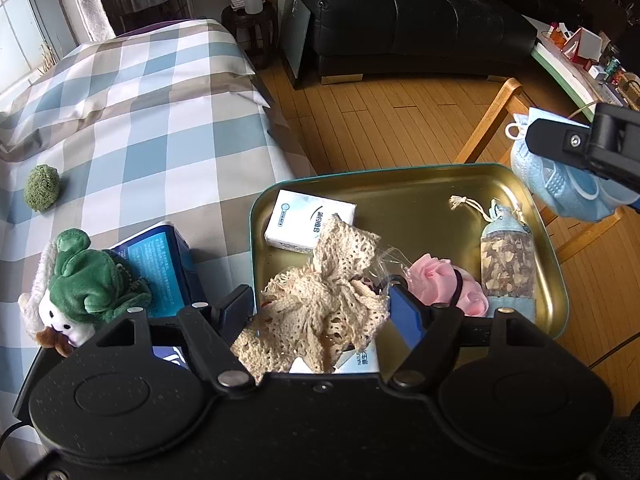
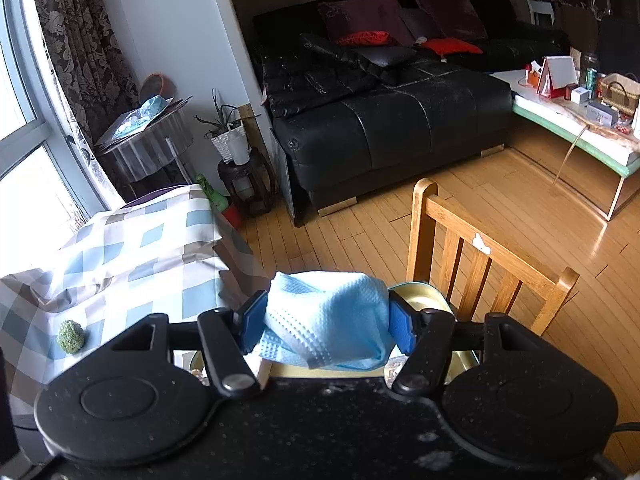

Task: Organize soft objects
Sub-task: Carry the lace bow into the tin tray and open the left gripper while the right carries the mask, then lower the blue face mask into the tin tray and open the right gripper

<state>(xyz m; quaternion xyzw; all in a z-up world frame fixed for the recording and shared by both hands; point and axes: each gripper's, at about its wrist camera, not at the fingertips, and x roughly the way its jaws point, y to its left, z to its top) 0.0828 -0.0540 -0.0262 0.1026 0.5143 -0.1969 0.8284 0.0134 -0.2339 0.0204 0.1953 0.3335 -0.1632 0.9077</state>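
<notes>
Above the gold tray (image 1: 404,184), left gripper (image 1: 320,300) pinches the lace doily (image 1: 324,300); right gripper (image 2: 326,320), pinching the blue mask (image 2: 326,316), hangs past its far right corner.

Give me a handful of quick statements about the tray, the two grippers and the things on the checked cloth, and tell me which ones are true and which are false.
1. The right gripper holds a light blue face mask. True.
2. The left gripper holds the pink cloth. False: a beige crochet doily sits between its fingers; the pink cloth lies in the tray.
3. The gold tray holds a white tissue pack and a drawstring sachet. True.
4. The green fuzzy ball lies in the tray. False: it rests on the checked cloth, apart from the tray.
5. The green and white plush toy lies on the wooden chair. False: it lies on the checked cloth beside a blue box.
</notes>
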